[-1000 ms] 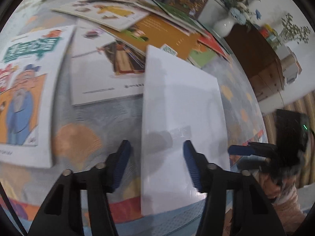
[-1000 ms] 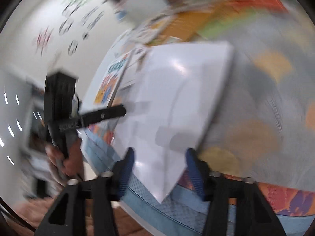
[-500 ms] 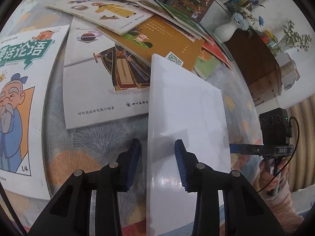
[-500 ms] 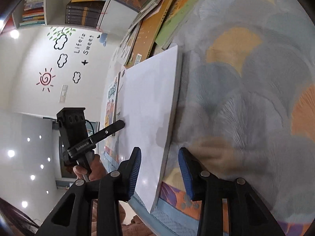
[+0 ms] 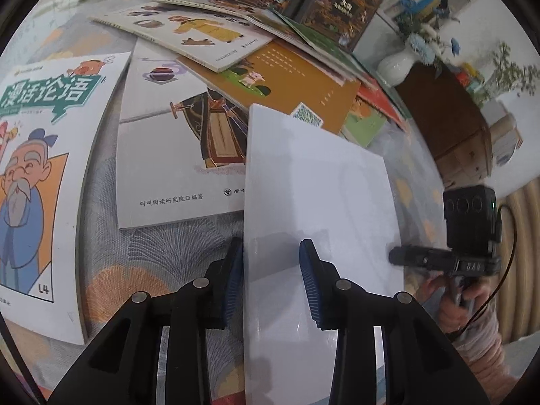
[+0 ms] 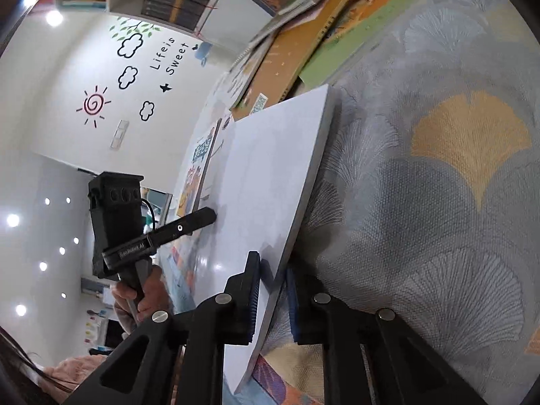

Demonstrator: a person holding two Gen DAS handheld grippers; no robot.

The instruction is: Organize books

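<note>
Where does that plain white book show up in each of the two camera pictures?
Left wrist view: the white book fills the centre, running down to the bottom edge.
Right wrist view: the white book stands tilted, centre-left.
Shared landmark: the orange book with a QR code behind its far edge.

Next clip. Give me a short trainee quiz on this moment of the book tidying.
1. True or false: the left claw and the right claw both straddle edges of the plain white glossy book.
2. The black wall lettering reads: A "Home Sweet Home"; B "Life is Sweet"; C "Read More".
3. Fill in: the cartoon book with the bearded old man in blue is marked L__ at its corner.
Key: 1 true; 2 B; 3 "4".
</note>
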